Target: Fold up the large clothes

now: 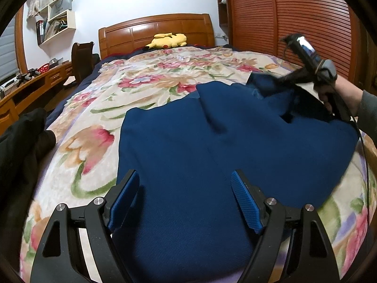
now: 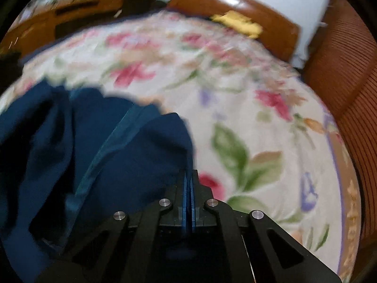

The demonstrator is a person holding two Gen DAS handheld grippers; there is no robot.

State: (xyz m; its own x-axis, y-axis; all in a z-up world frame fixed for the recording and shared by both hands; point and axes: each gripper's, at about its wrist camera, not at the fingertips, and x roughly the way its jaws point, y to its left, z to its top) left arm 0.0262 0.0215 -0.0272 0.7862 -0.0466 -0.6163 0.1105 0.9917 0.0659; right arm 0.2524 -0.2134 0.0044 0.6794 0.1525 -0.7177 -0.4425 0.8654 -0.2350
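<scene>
Two grippers work over one dark blue garment (image 1: 212, 146) that lies spread on a floral blanket (image 1: 141, 80) covering the bed. In the left wrist view the garment fills the lower centre of the frame, and the left gripper (image 1: 185, 195) hovers over its near part with fingers (image 1: 124, 195) spread wide and nothing between them. At the right of that frame a hand (image 1: 329, 89) holds the right gripper (image 2: 188, 181) over the garment's far right corner. In the right wrist view its fingers are closed together, with the garment's edge (image 2: 183, 141) running right to their tips; blur hides whether cloth is pinched between them.

A yellow plush toy (image 1: 168, 40) lies against the wooden headboard (image 1: 155, 28) at upper centre, well apart from the garment. Dark cloth (image 1: 21, 141) lies bunched at the left edge of the bed, partly cut off by the frame. A cable (image 1: 364, 146) trails down from the right gripper past the garment's right side.

The right wrist view is smeared throughout, so folds in the garment's bunched left part (image 2: 47, 141) are hard to read. A wooden desk (image 1: 28, 82) with clutter runs along the left wall, white shelves (image 1: 59, 11) hang above it at upper left, and a slatted reddish-brown wardrobe (image 1: 294, 18) fills the upper right.
</scene>
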